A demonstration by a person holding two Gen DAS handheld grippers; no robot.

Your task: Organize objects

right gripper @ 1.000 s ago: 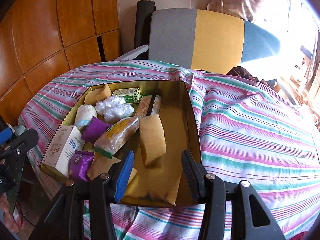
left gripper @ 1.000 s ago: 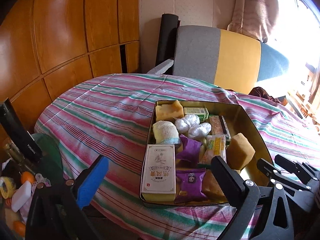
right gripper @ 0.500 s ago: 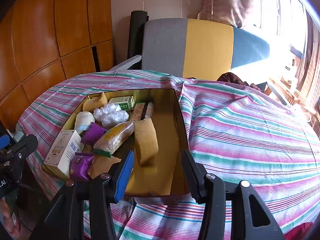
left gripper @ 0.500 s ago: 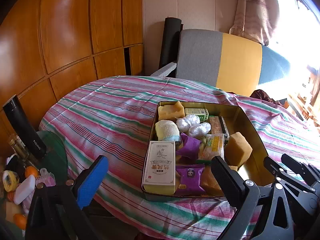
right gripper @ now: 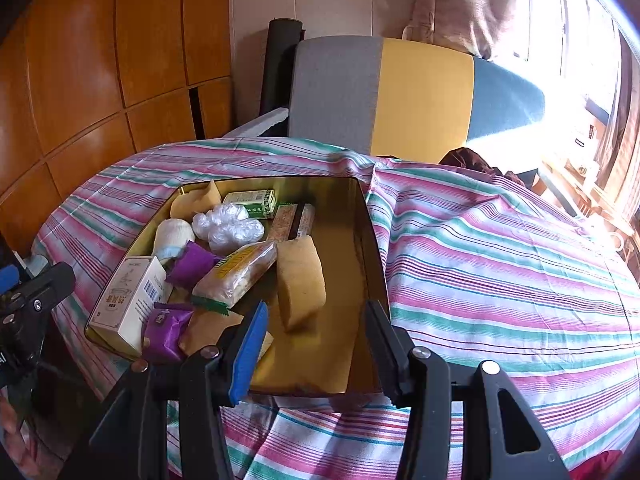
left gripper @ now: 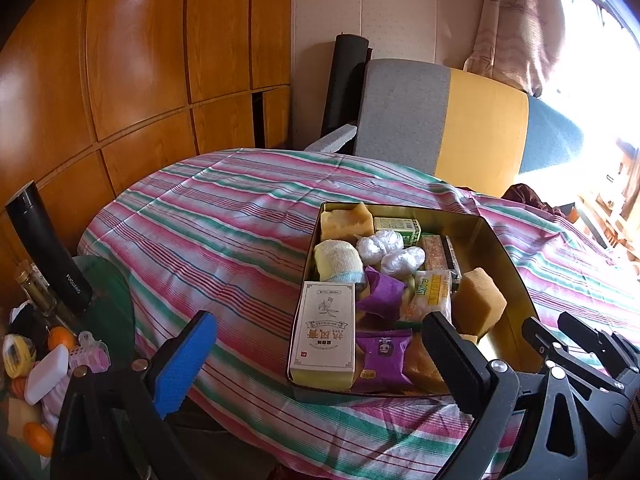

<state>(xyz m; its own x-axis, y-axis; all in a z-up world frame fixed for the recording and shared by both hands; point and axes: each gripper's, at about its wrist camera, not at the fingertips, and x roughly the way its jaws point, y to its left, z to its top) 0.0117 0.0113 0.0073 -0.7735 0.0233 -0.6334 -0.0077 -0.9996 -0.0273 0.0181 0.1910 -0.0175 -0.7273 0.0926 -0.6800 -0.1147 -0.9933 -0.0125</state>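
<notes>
A gold tin (left gripper: 494,240) (right gripper: 370,236) sits on the striped tablecloth (left gripper: 224,240). Its left half holds a white box (left gripper: 324,336) (right gripper: 128,300), purple packets (left gripper: 382,354), a rolled white cloth (left gripper: 338,262), bagged white balls (right gripper: 226,224), a green box (right gripper: 252,202), a snack pack (right gripper: 236,272) and yellow sponges (left gripper: 478,302) (right gripper: 300,280). My left gripper (left gripper: 318,322) hovers open at the tin's near edge, nothing between its pads. My right gripper (right gripper: 316,308) stands open over the tin's near right part, just short of the upright sponge, gripping nothing.
Behind the table stand a grey, yellow and blue chair (left gripper: 444,120) and a black roll (left gripper: 344,80) against wood panelling. Low at the left, a side table carries a black flask (left gripper: 48,252), oranges (left gripper: 60,336) and small items. Bare striped cloth (right gripper: 500,280) spreads right of the tin.
Both views have shifted slightly, so the tin sits a little farther off. Nothing in the tin has moved and both sets of jaws stand as wide as before.
</notes>
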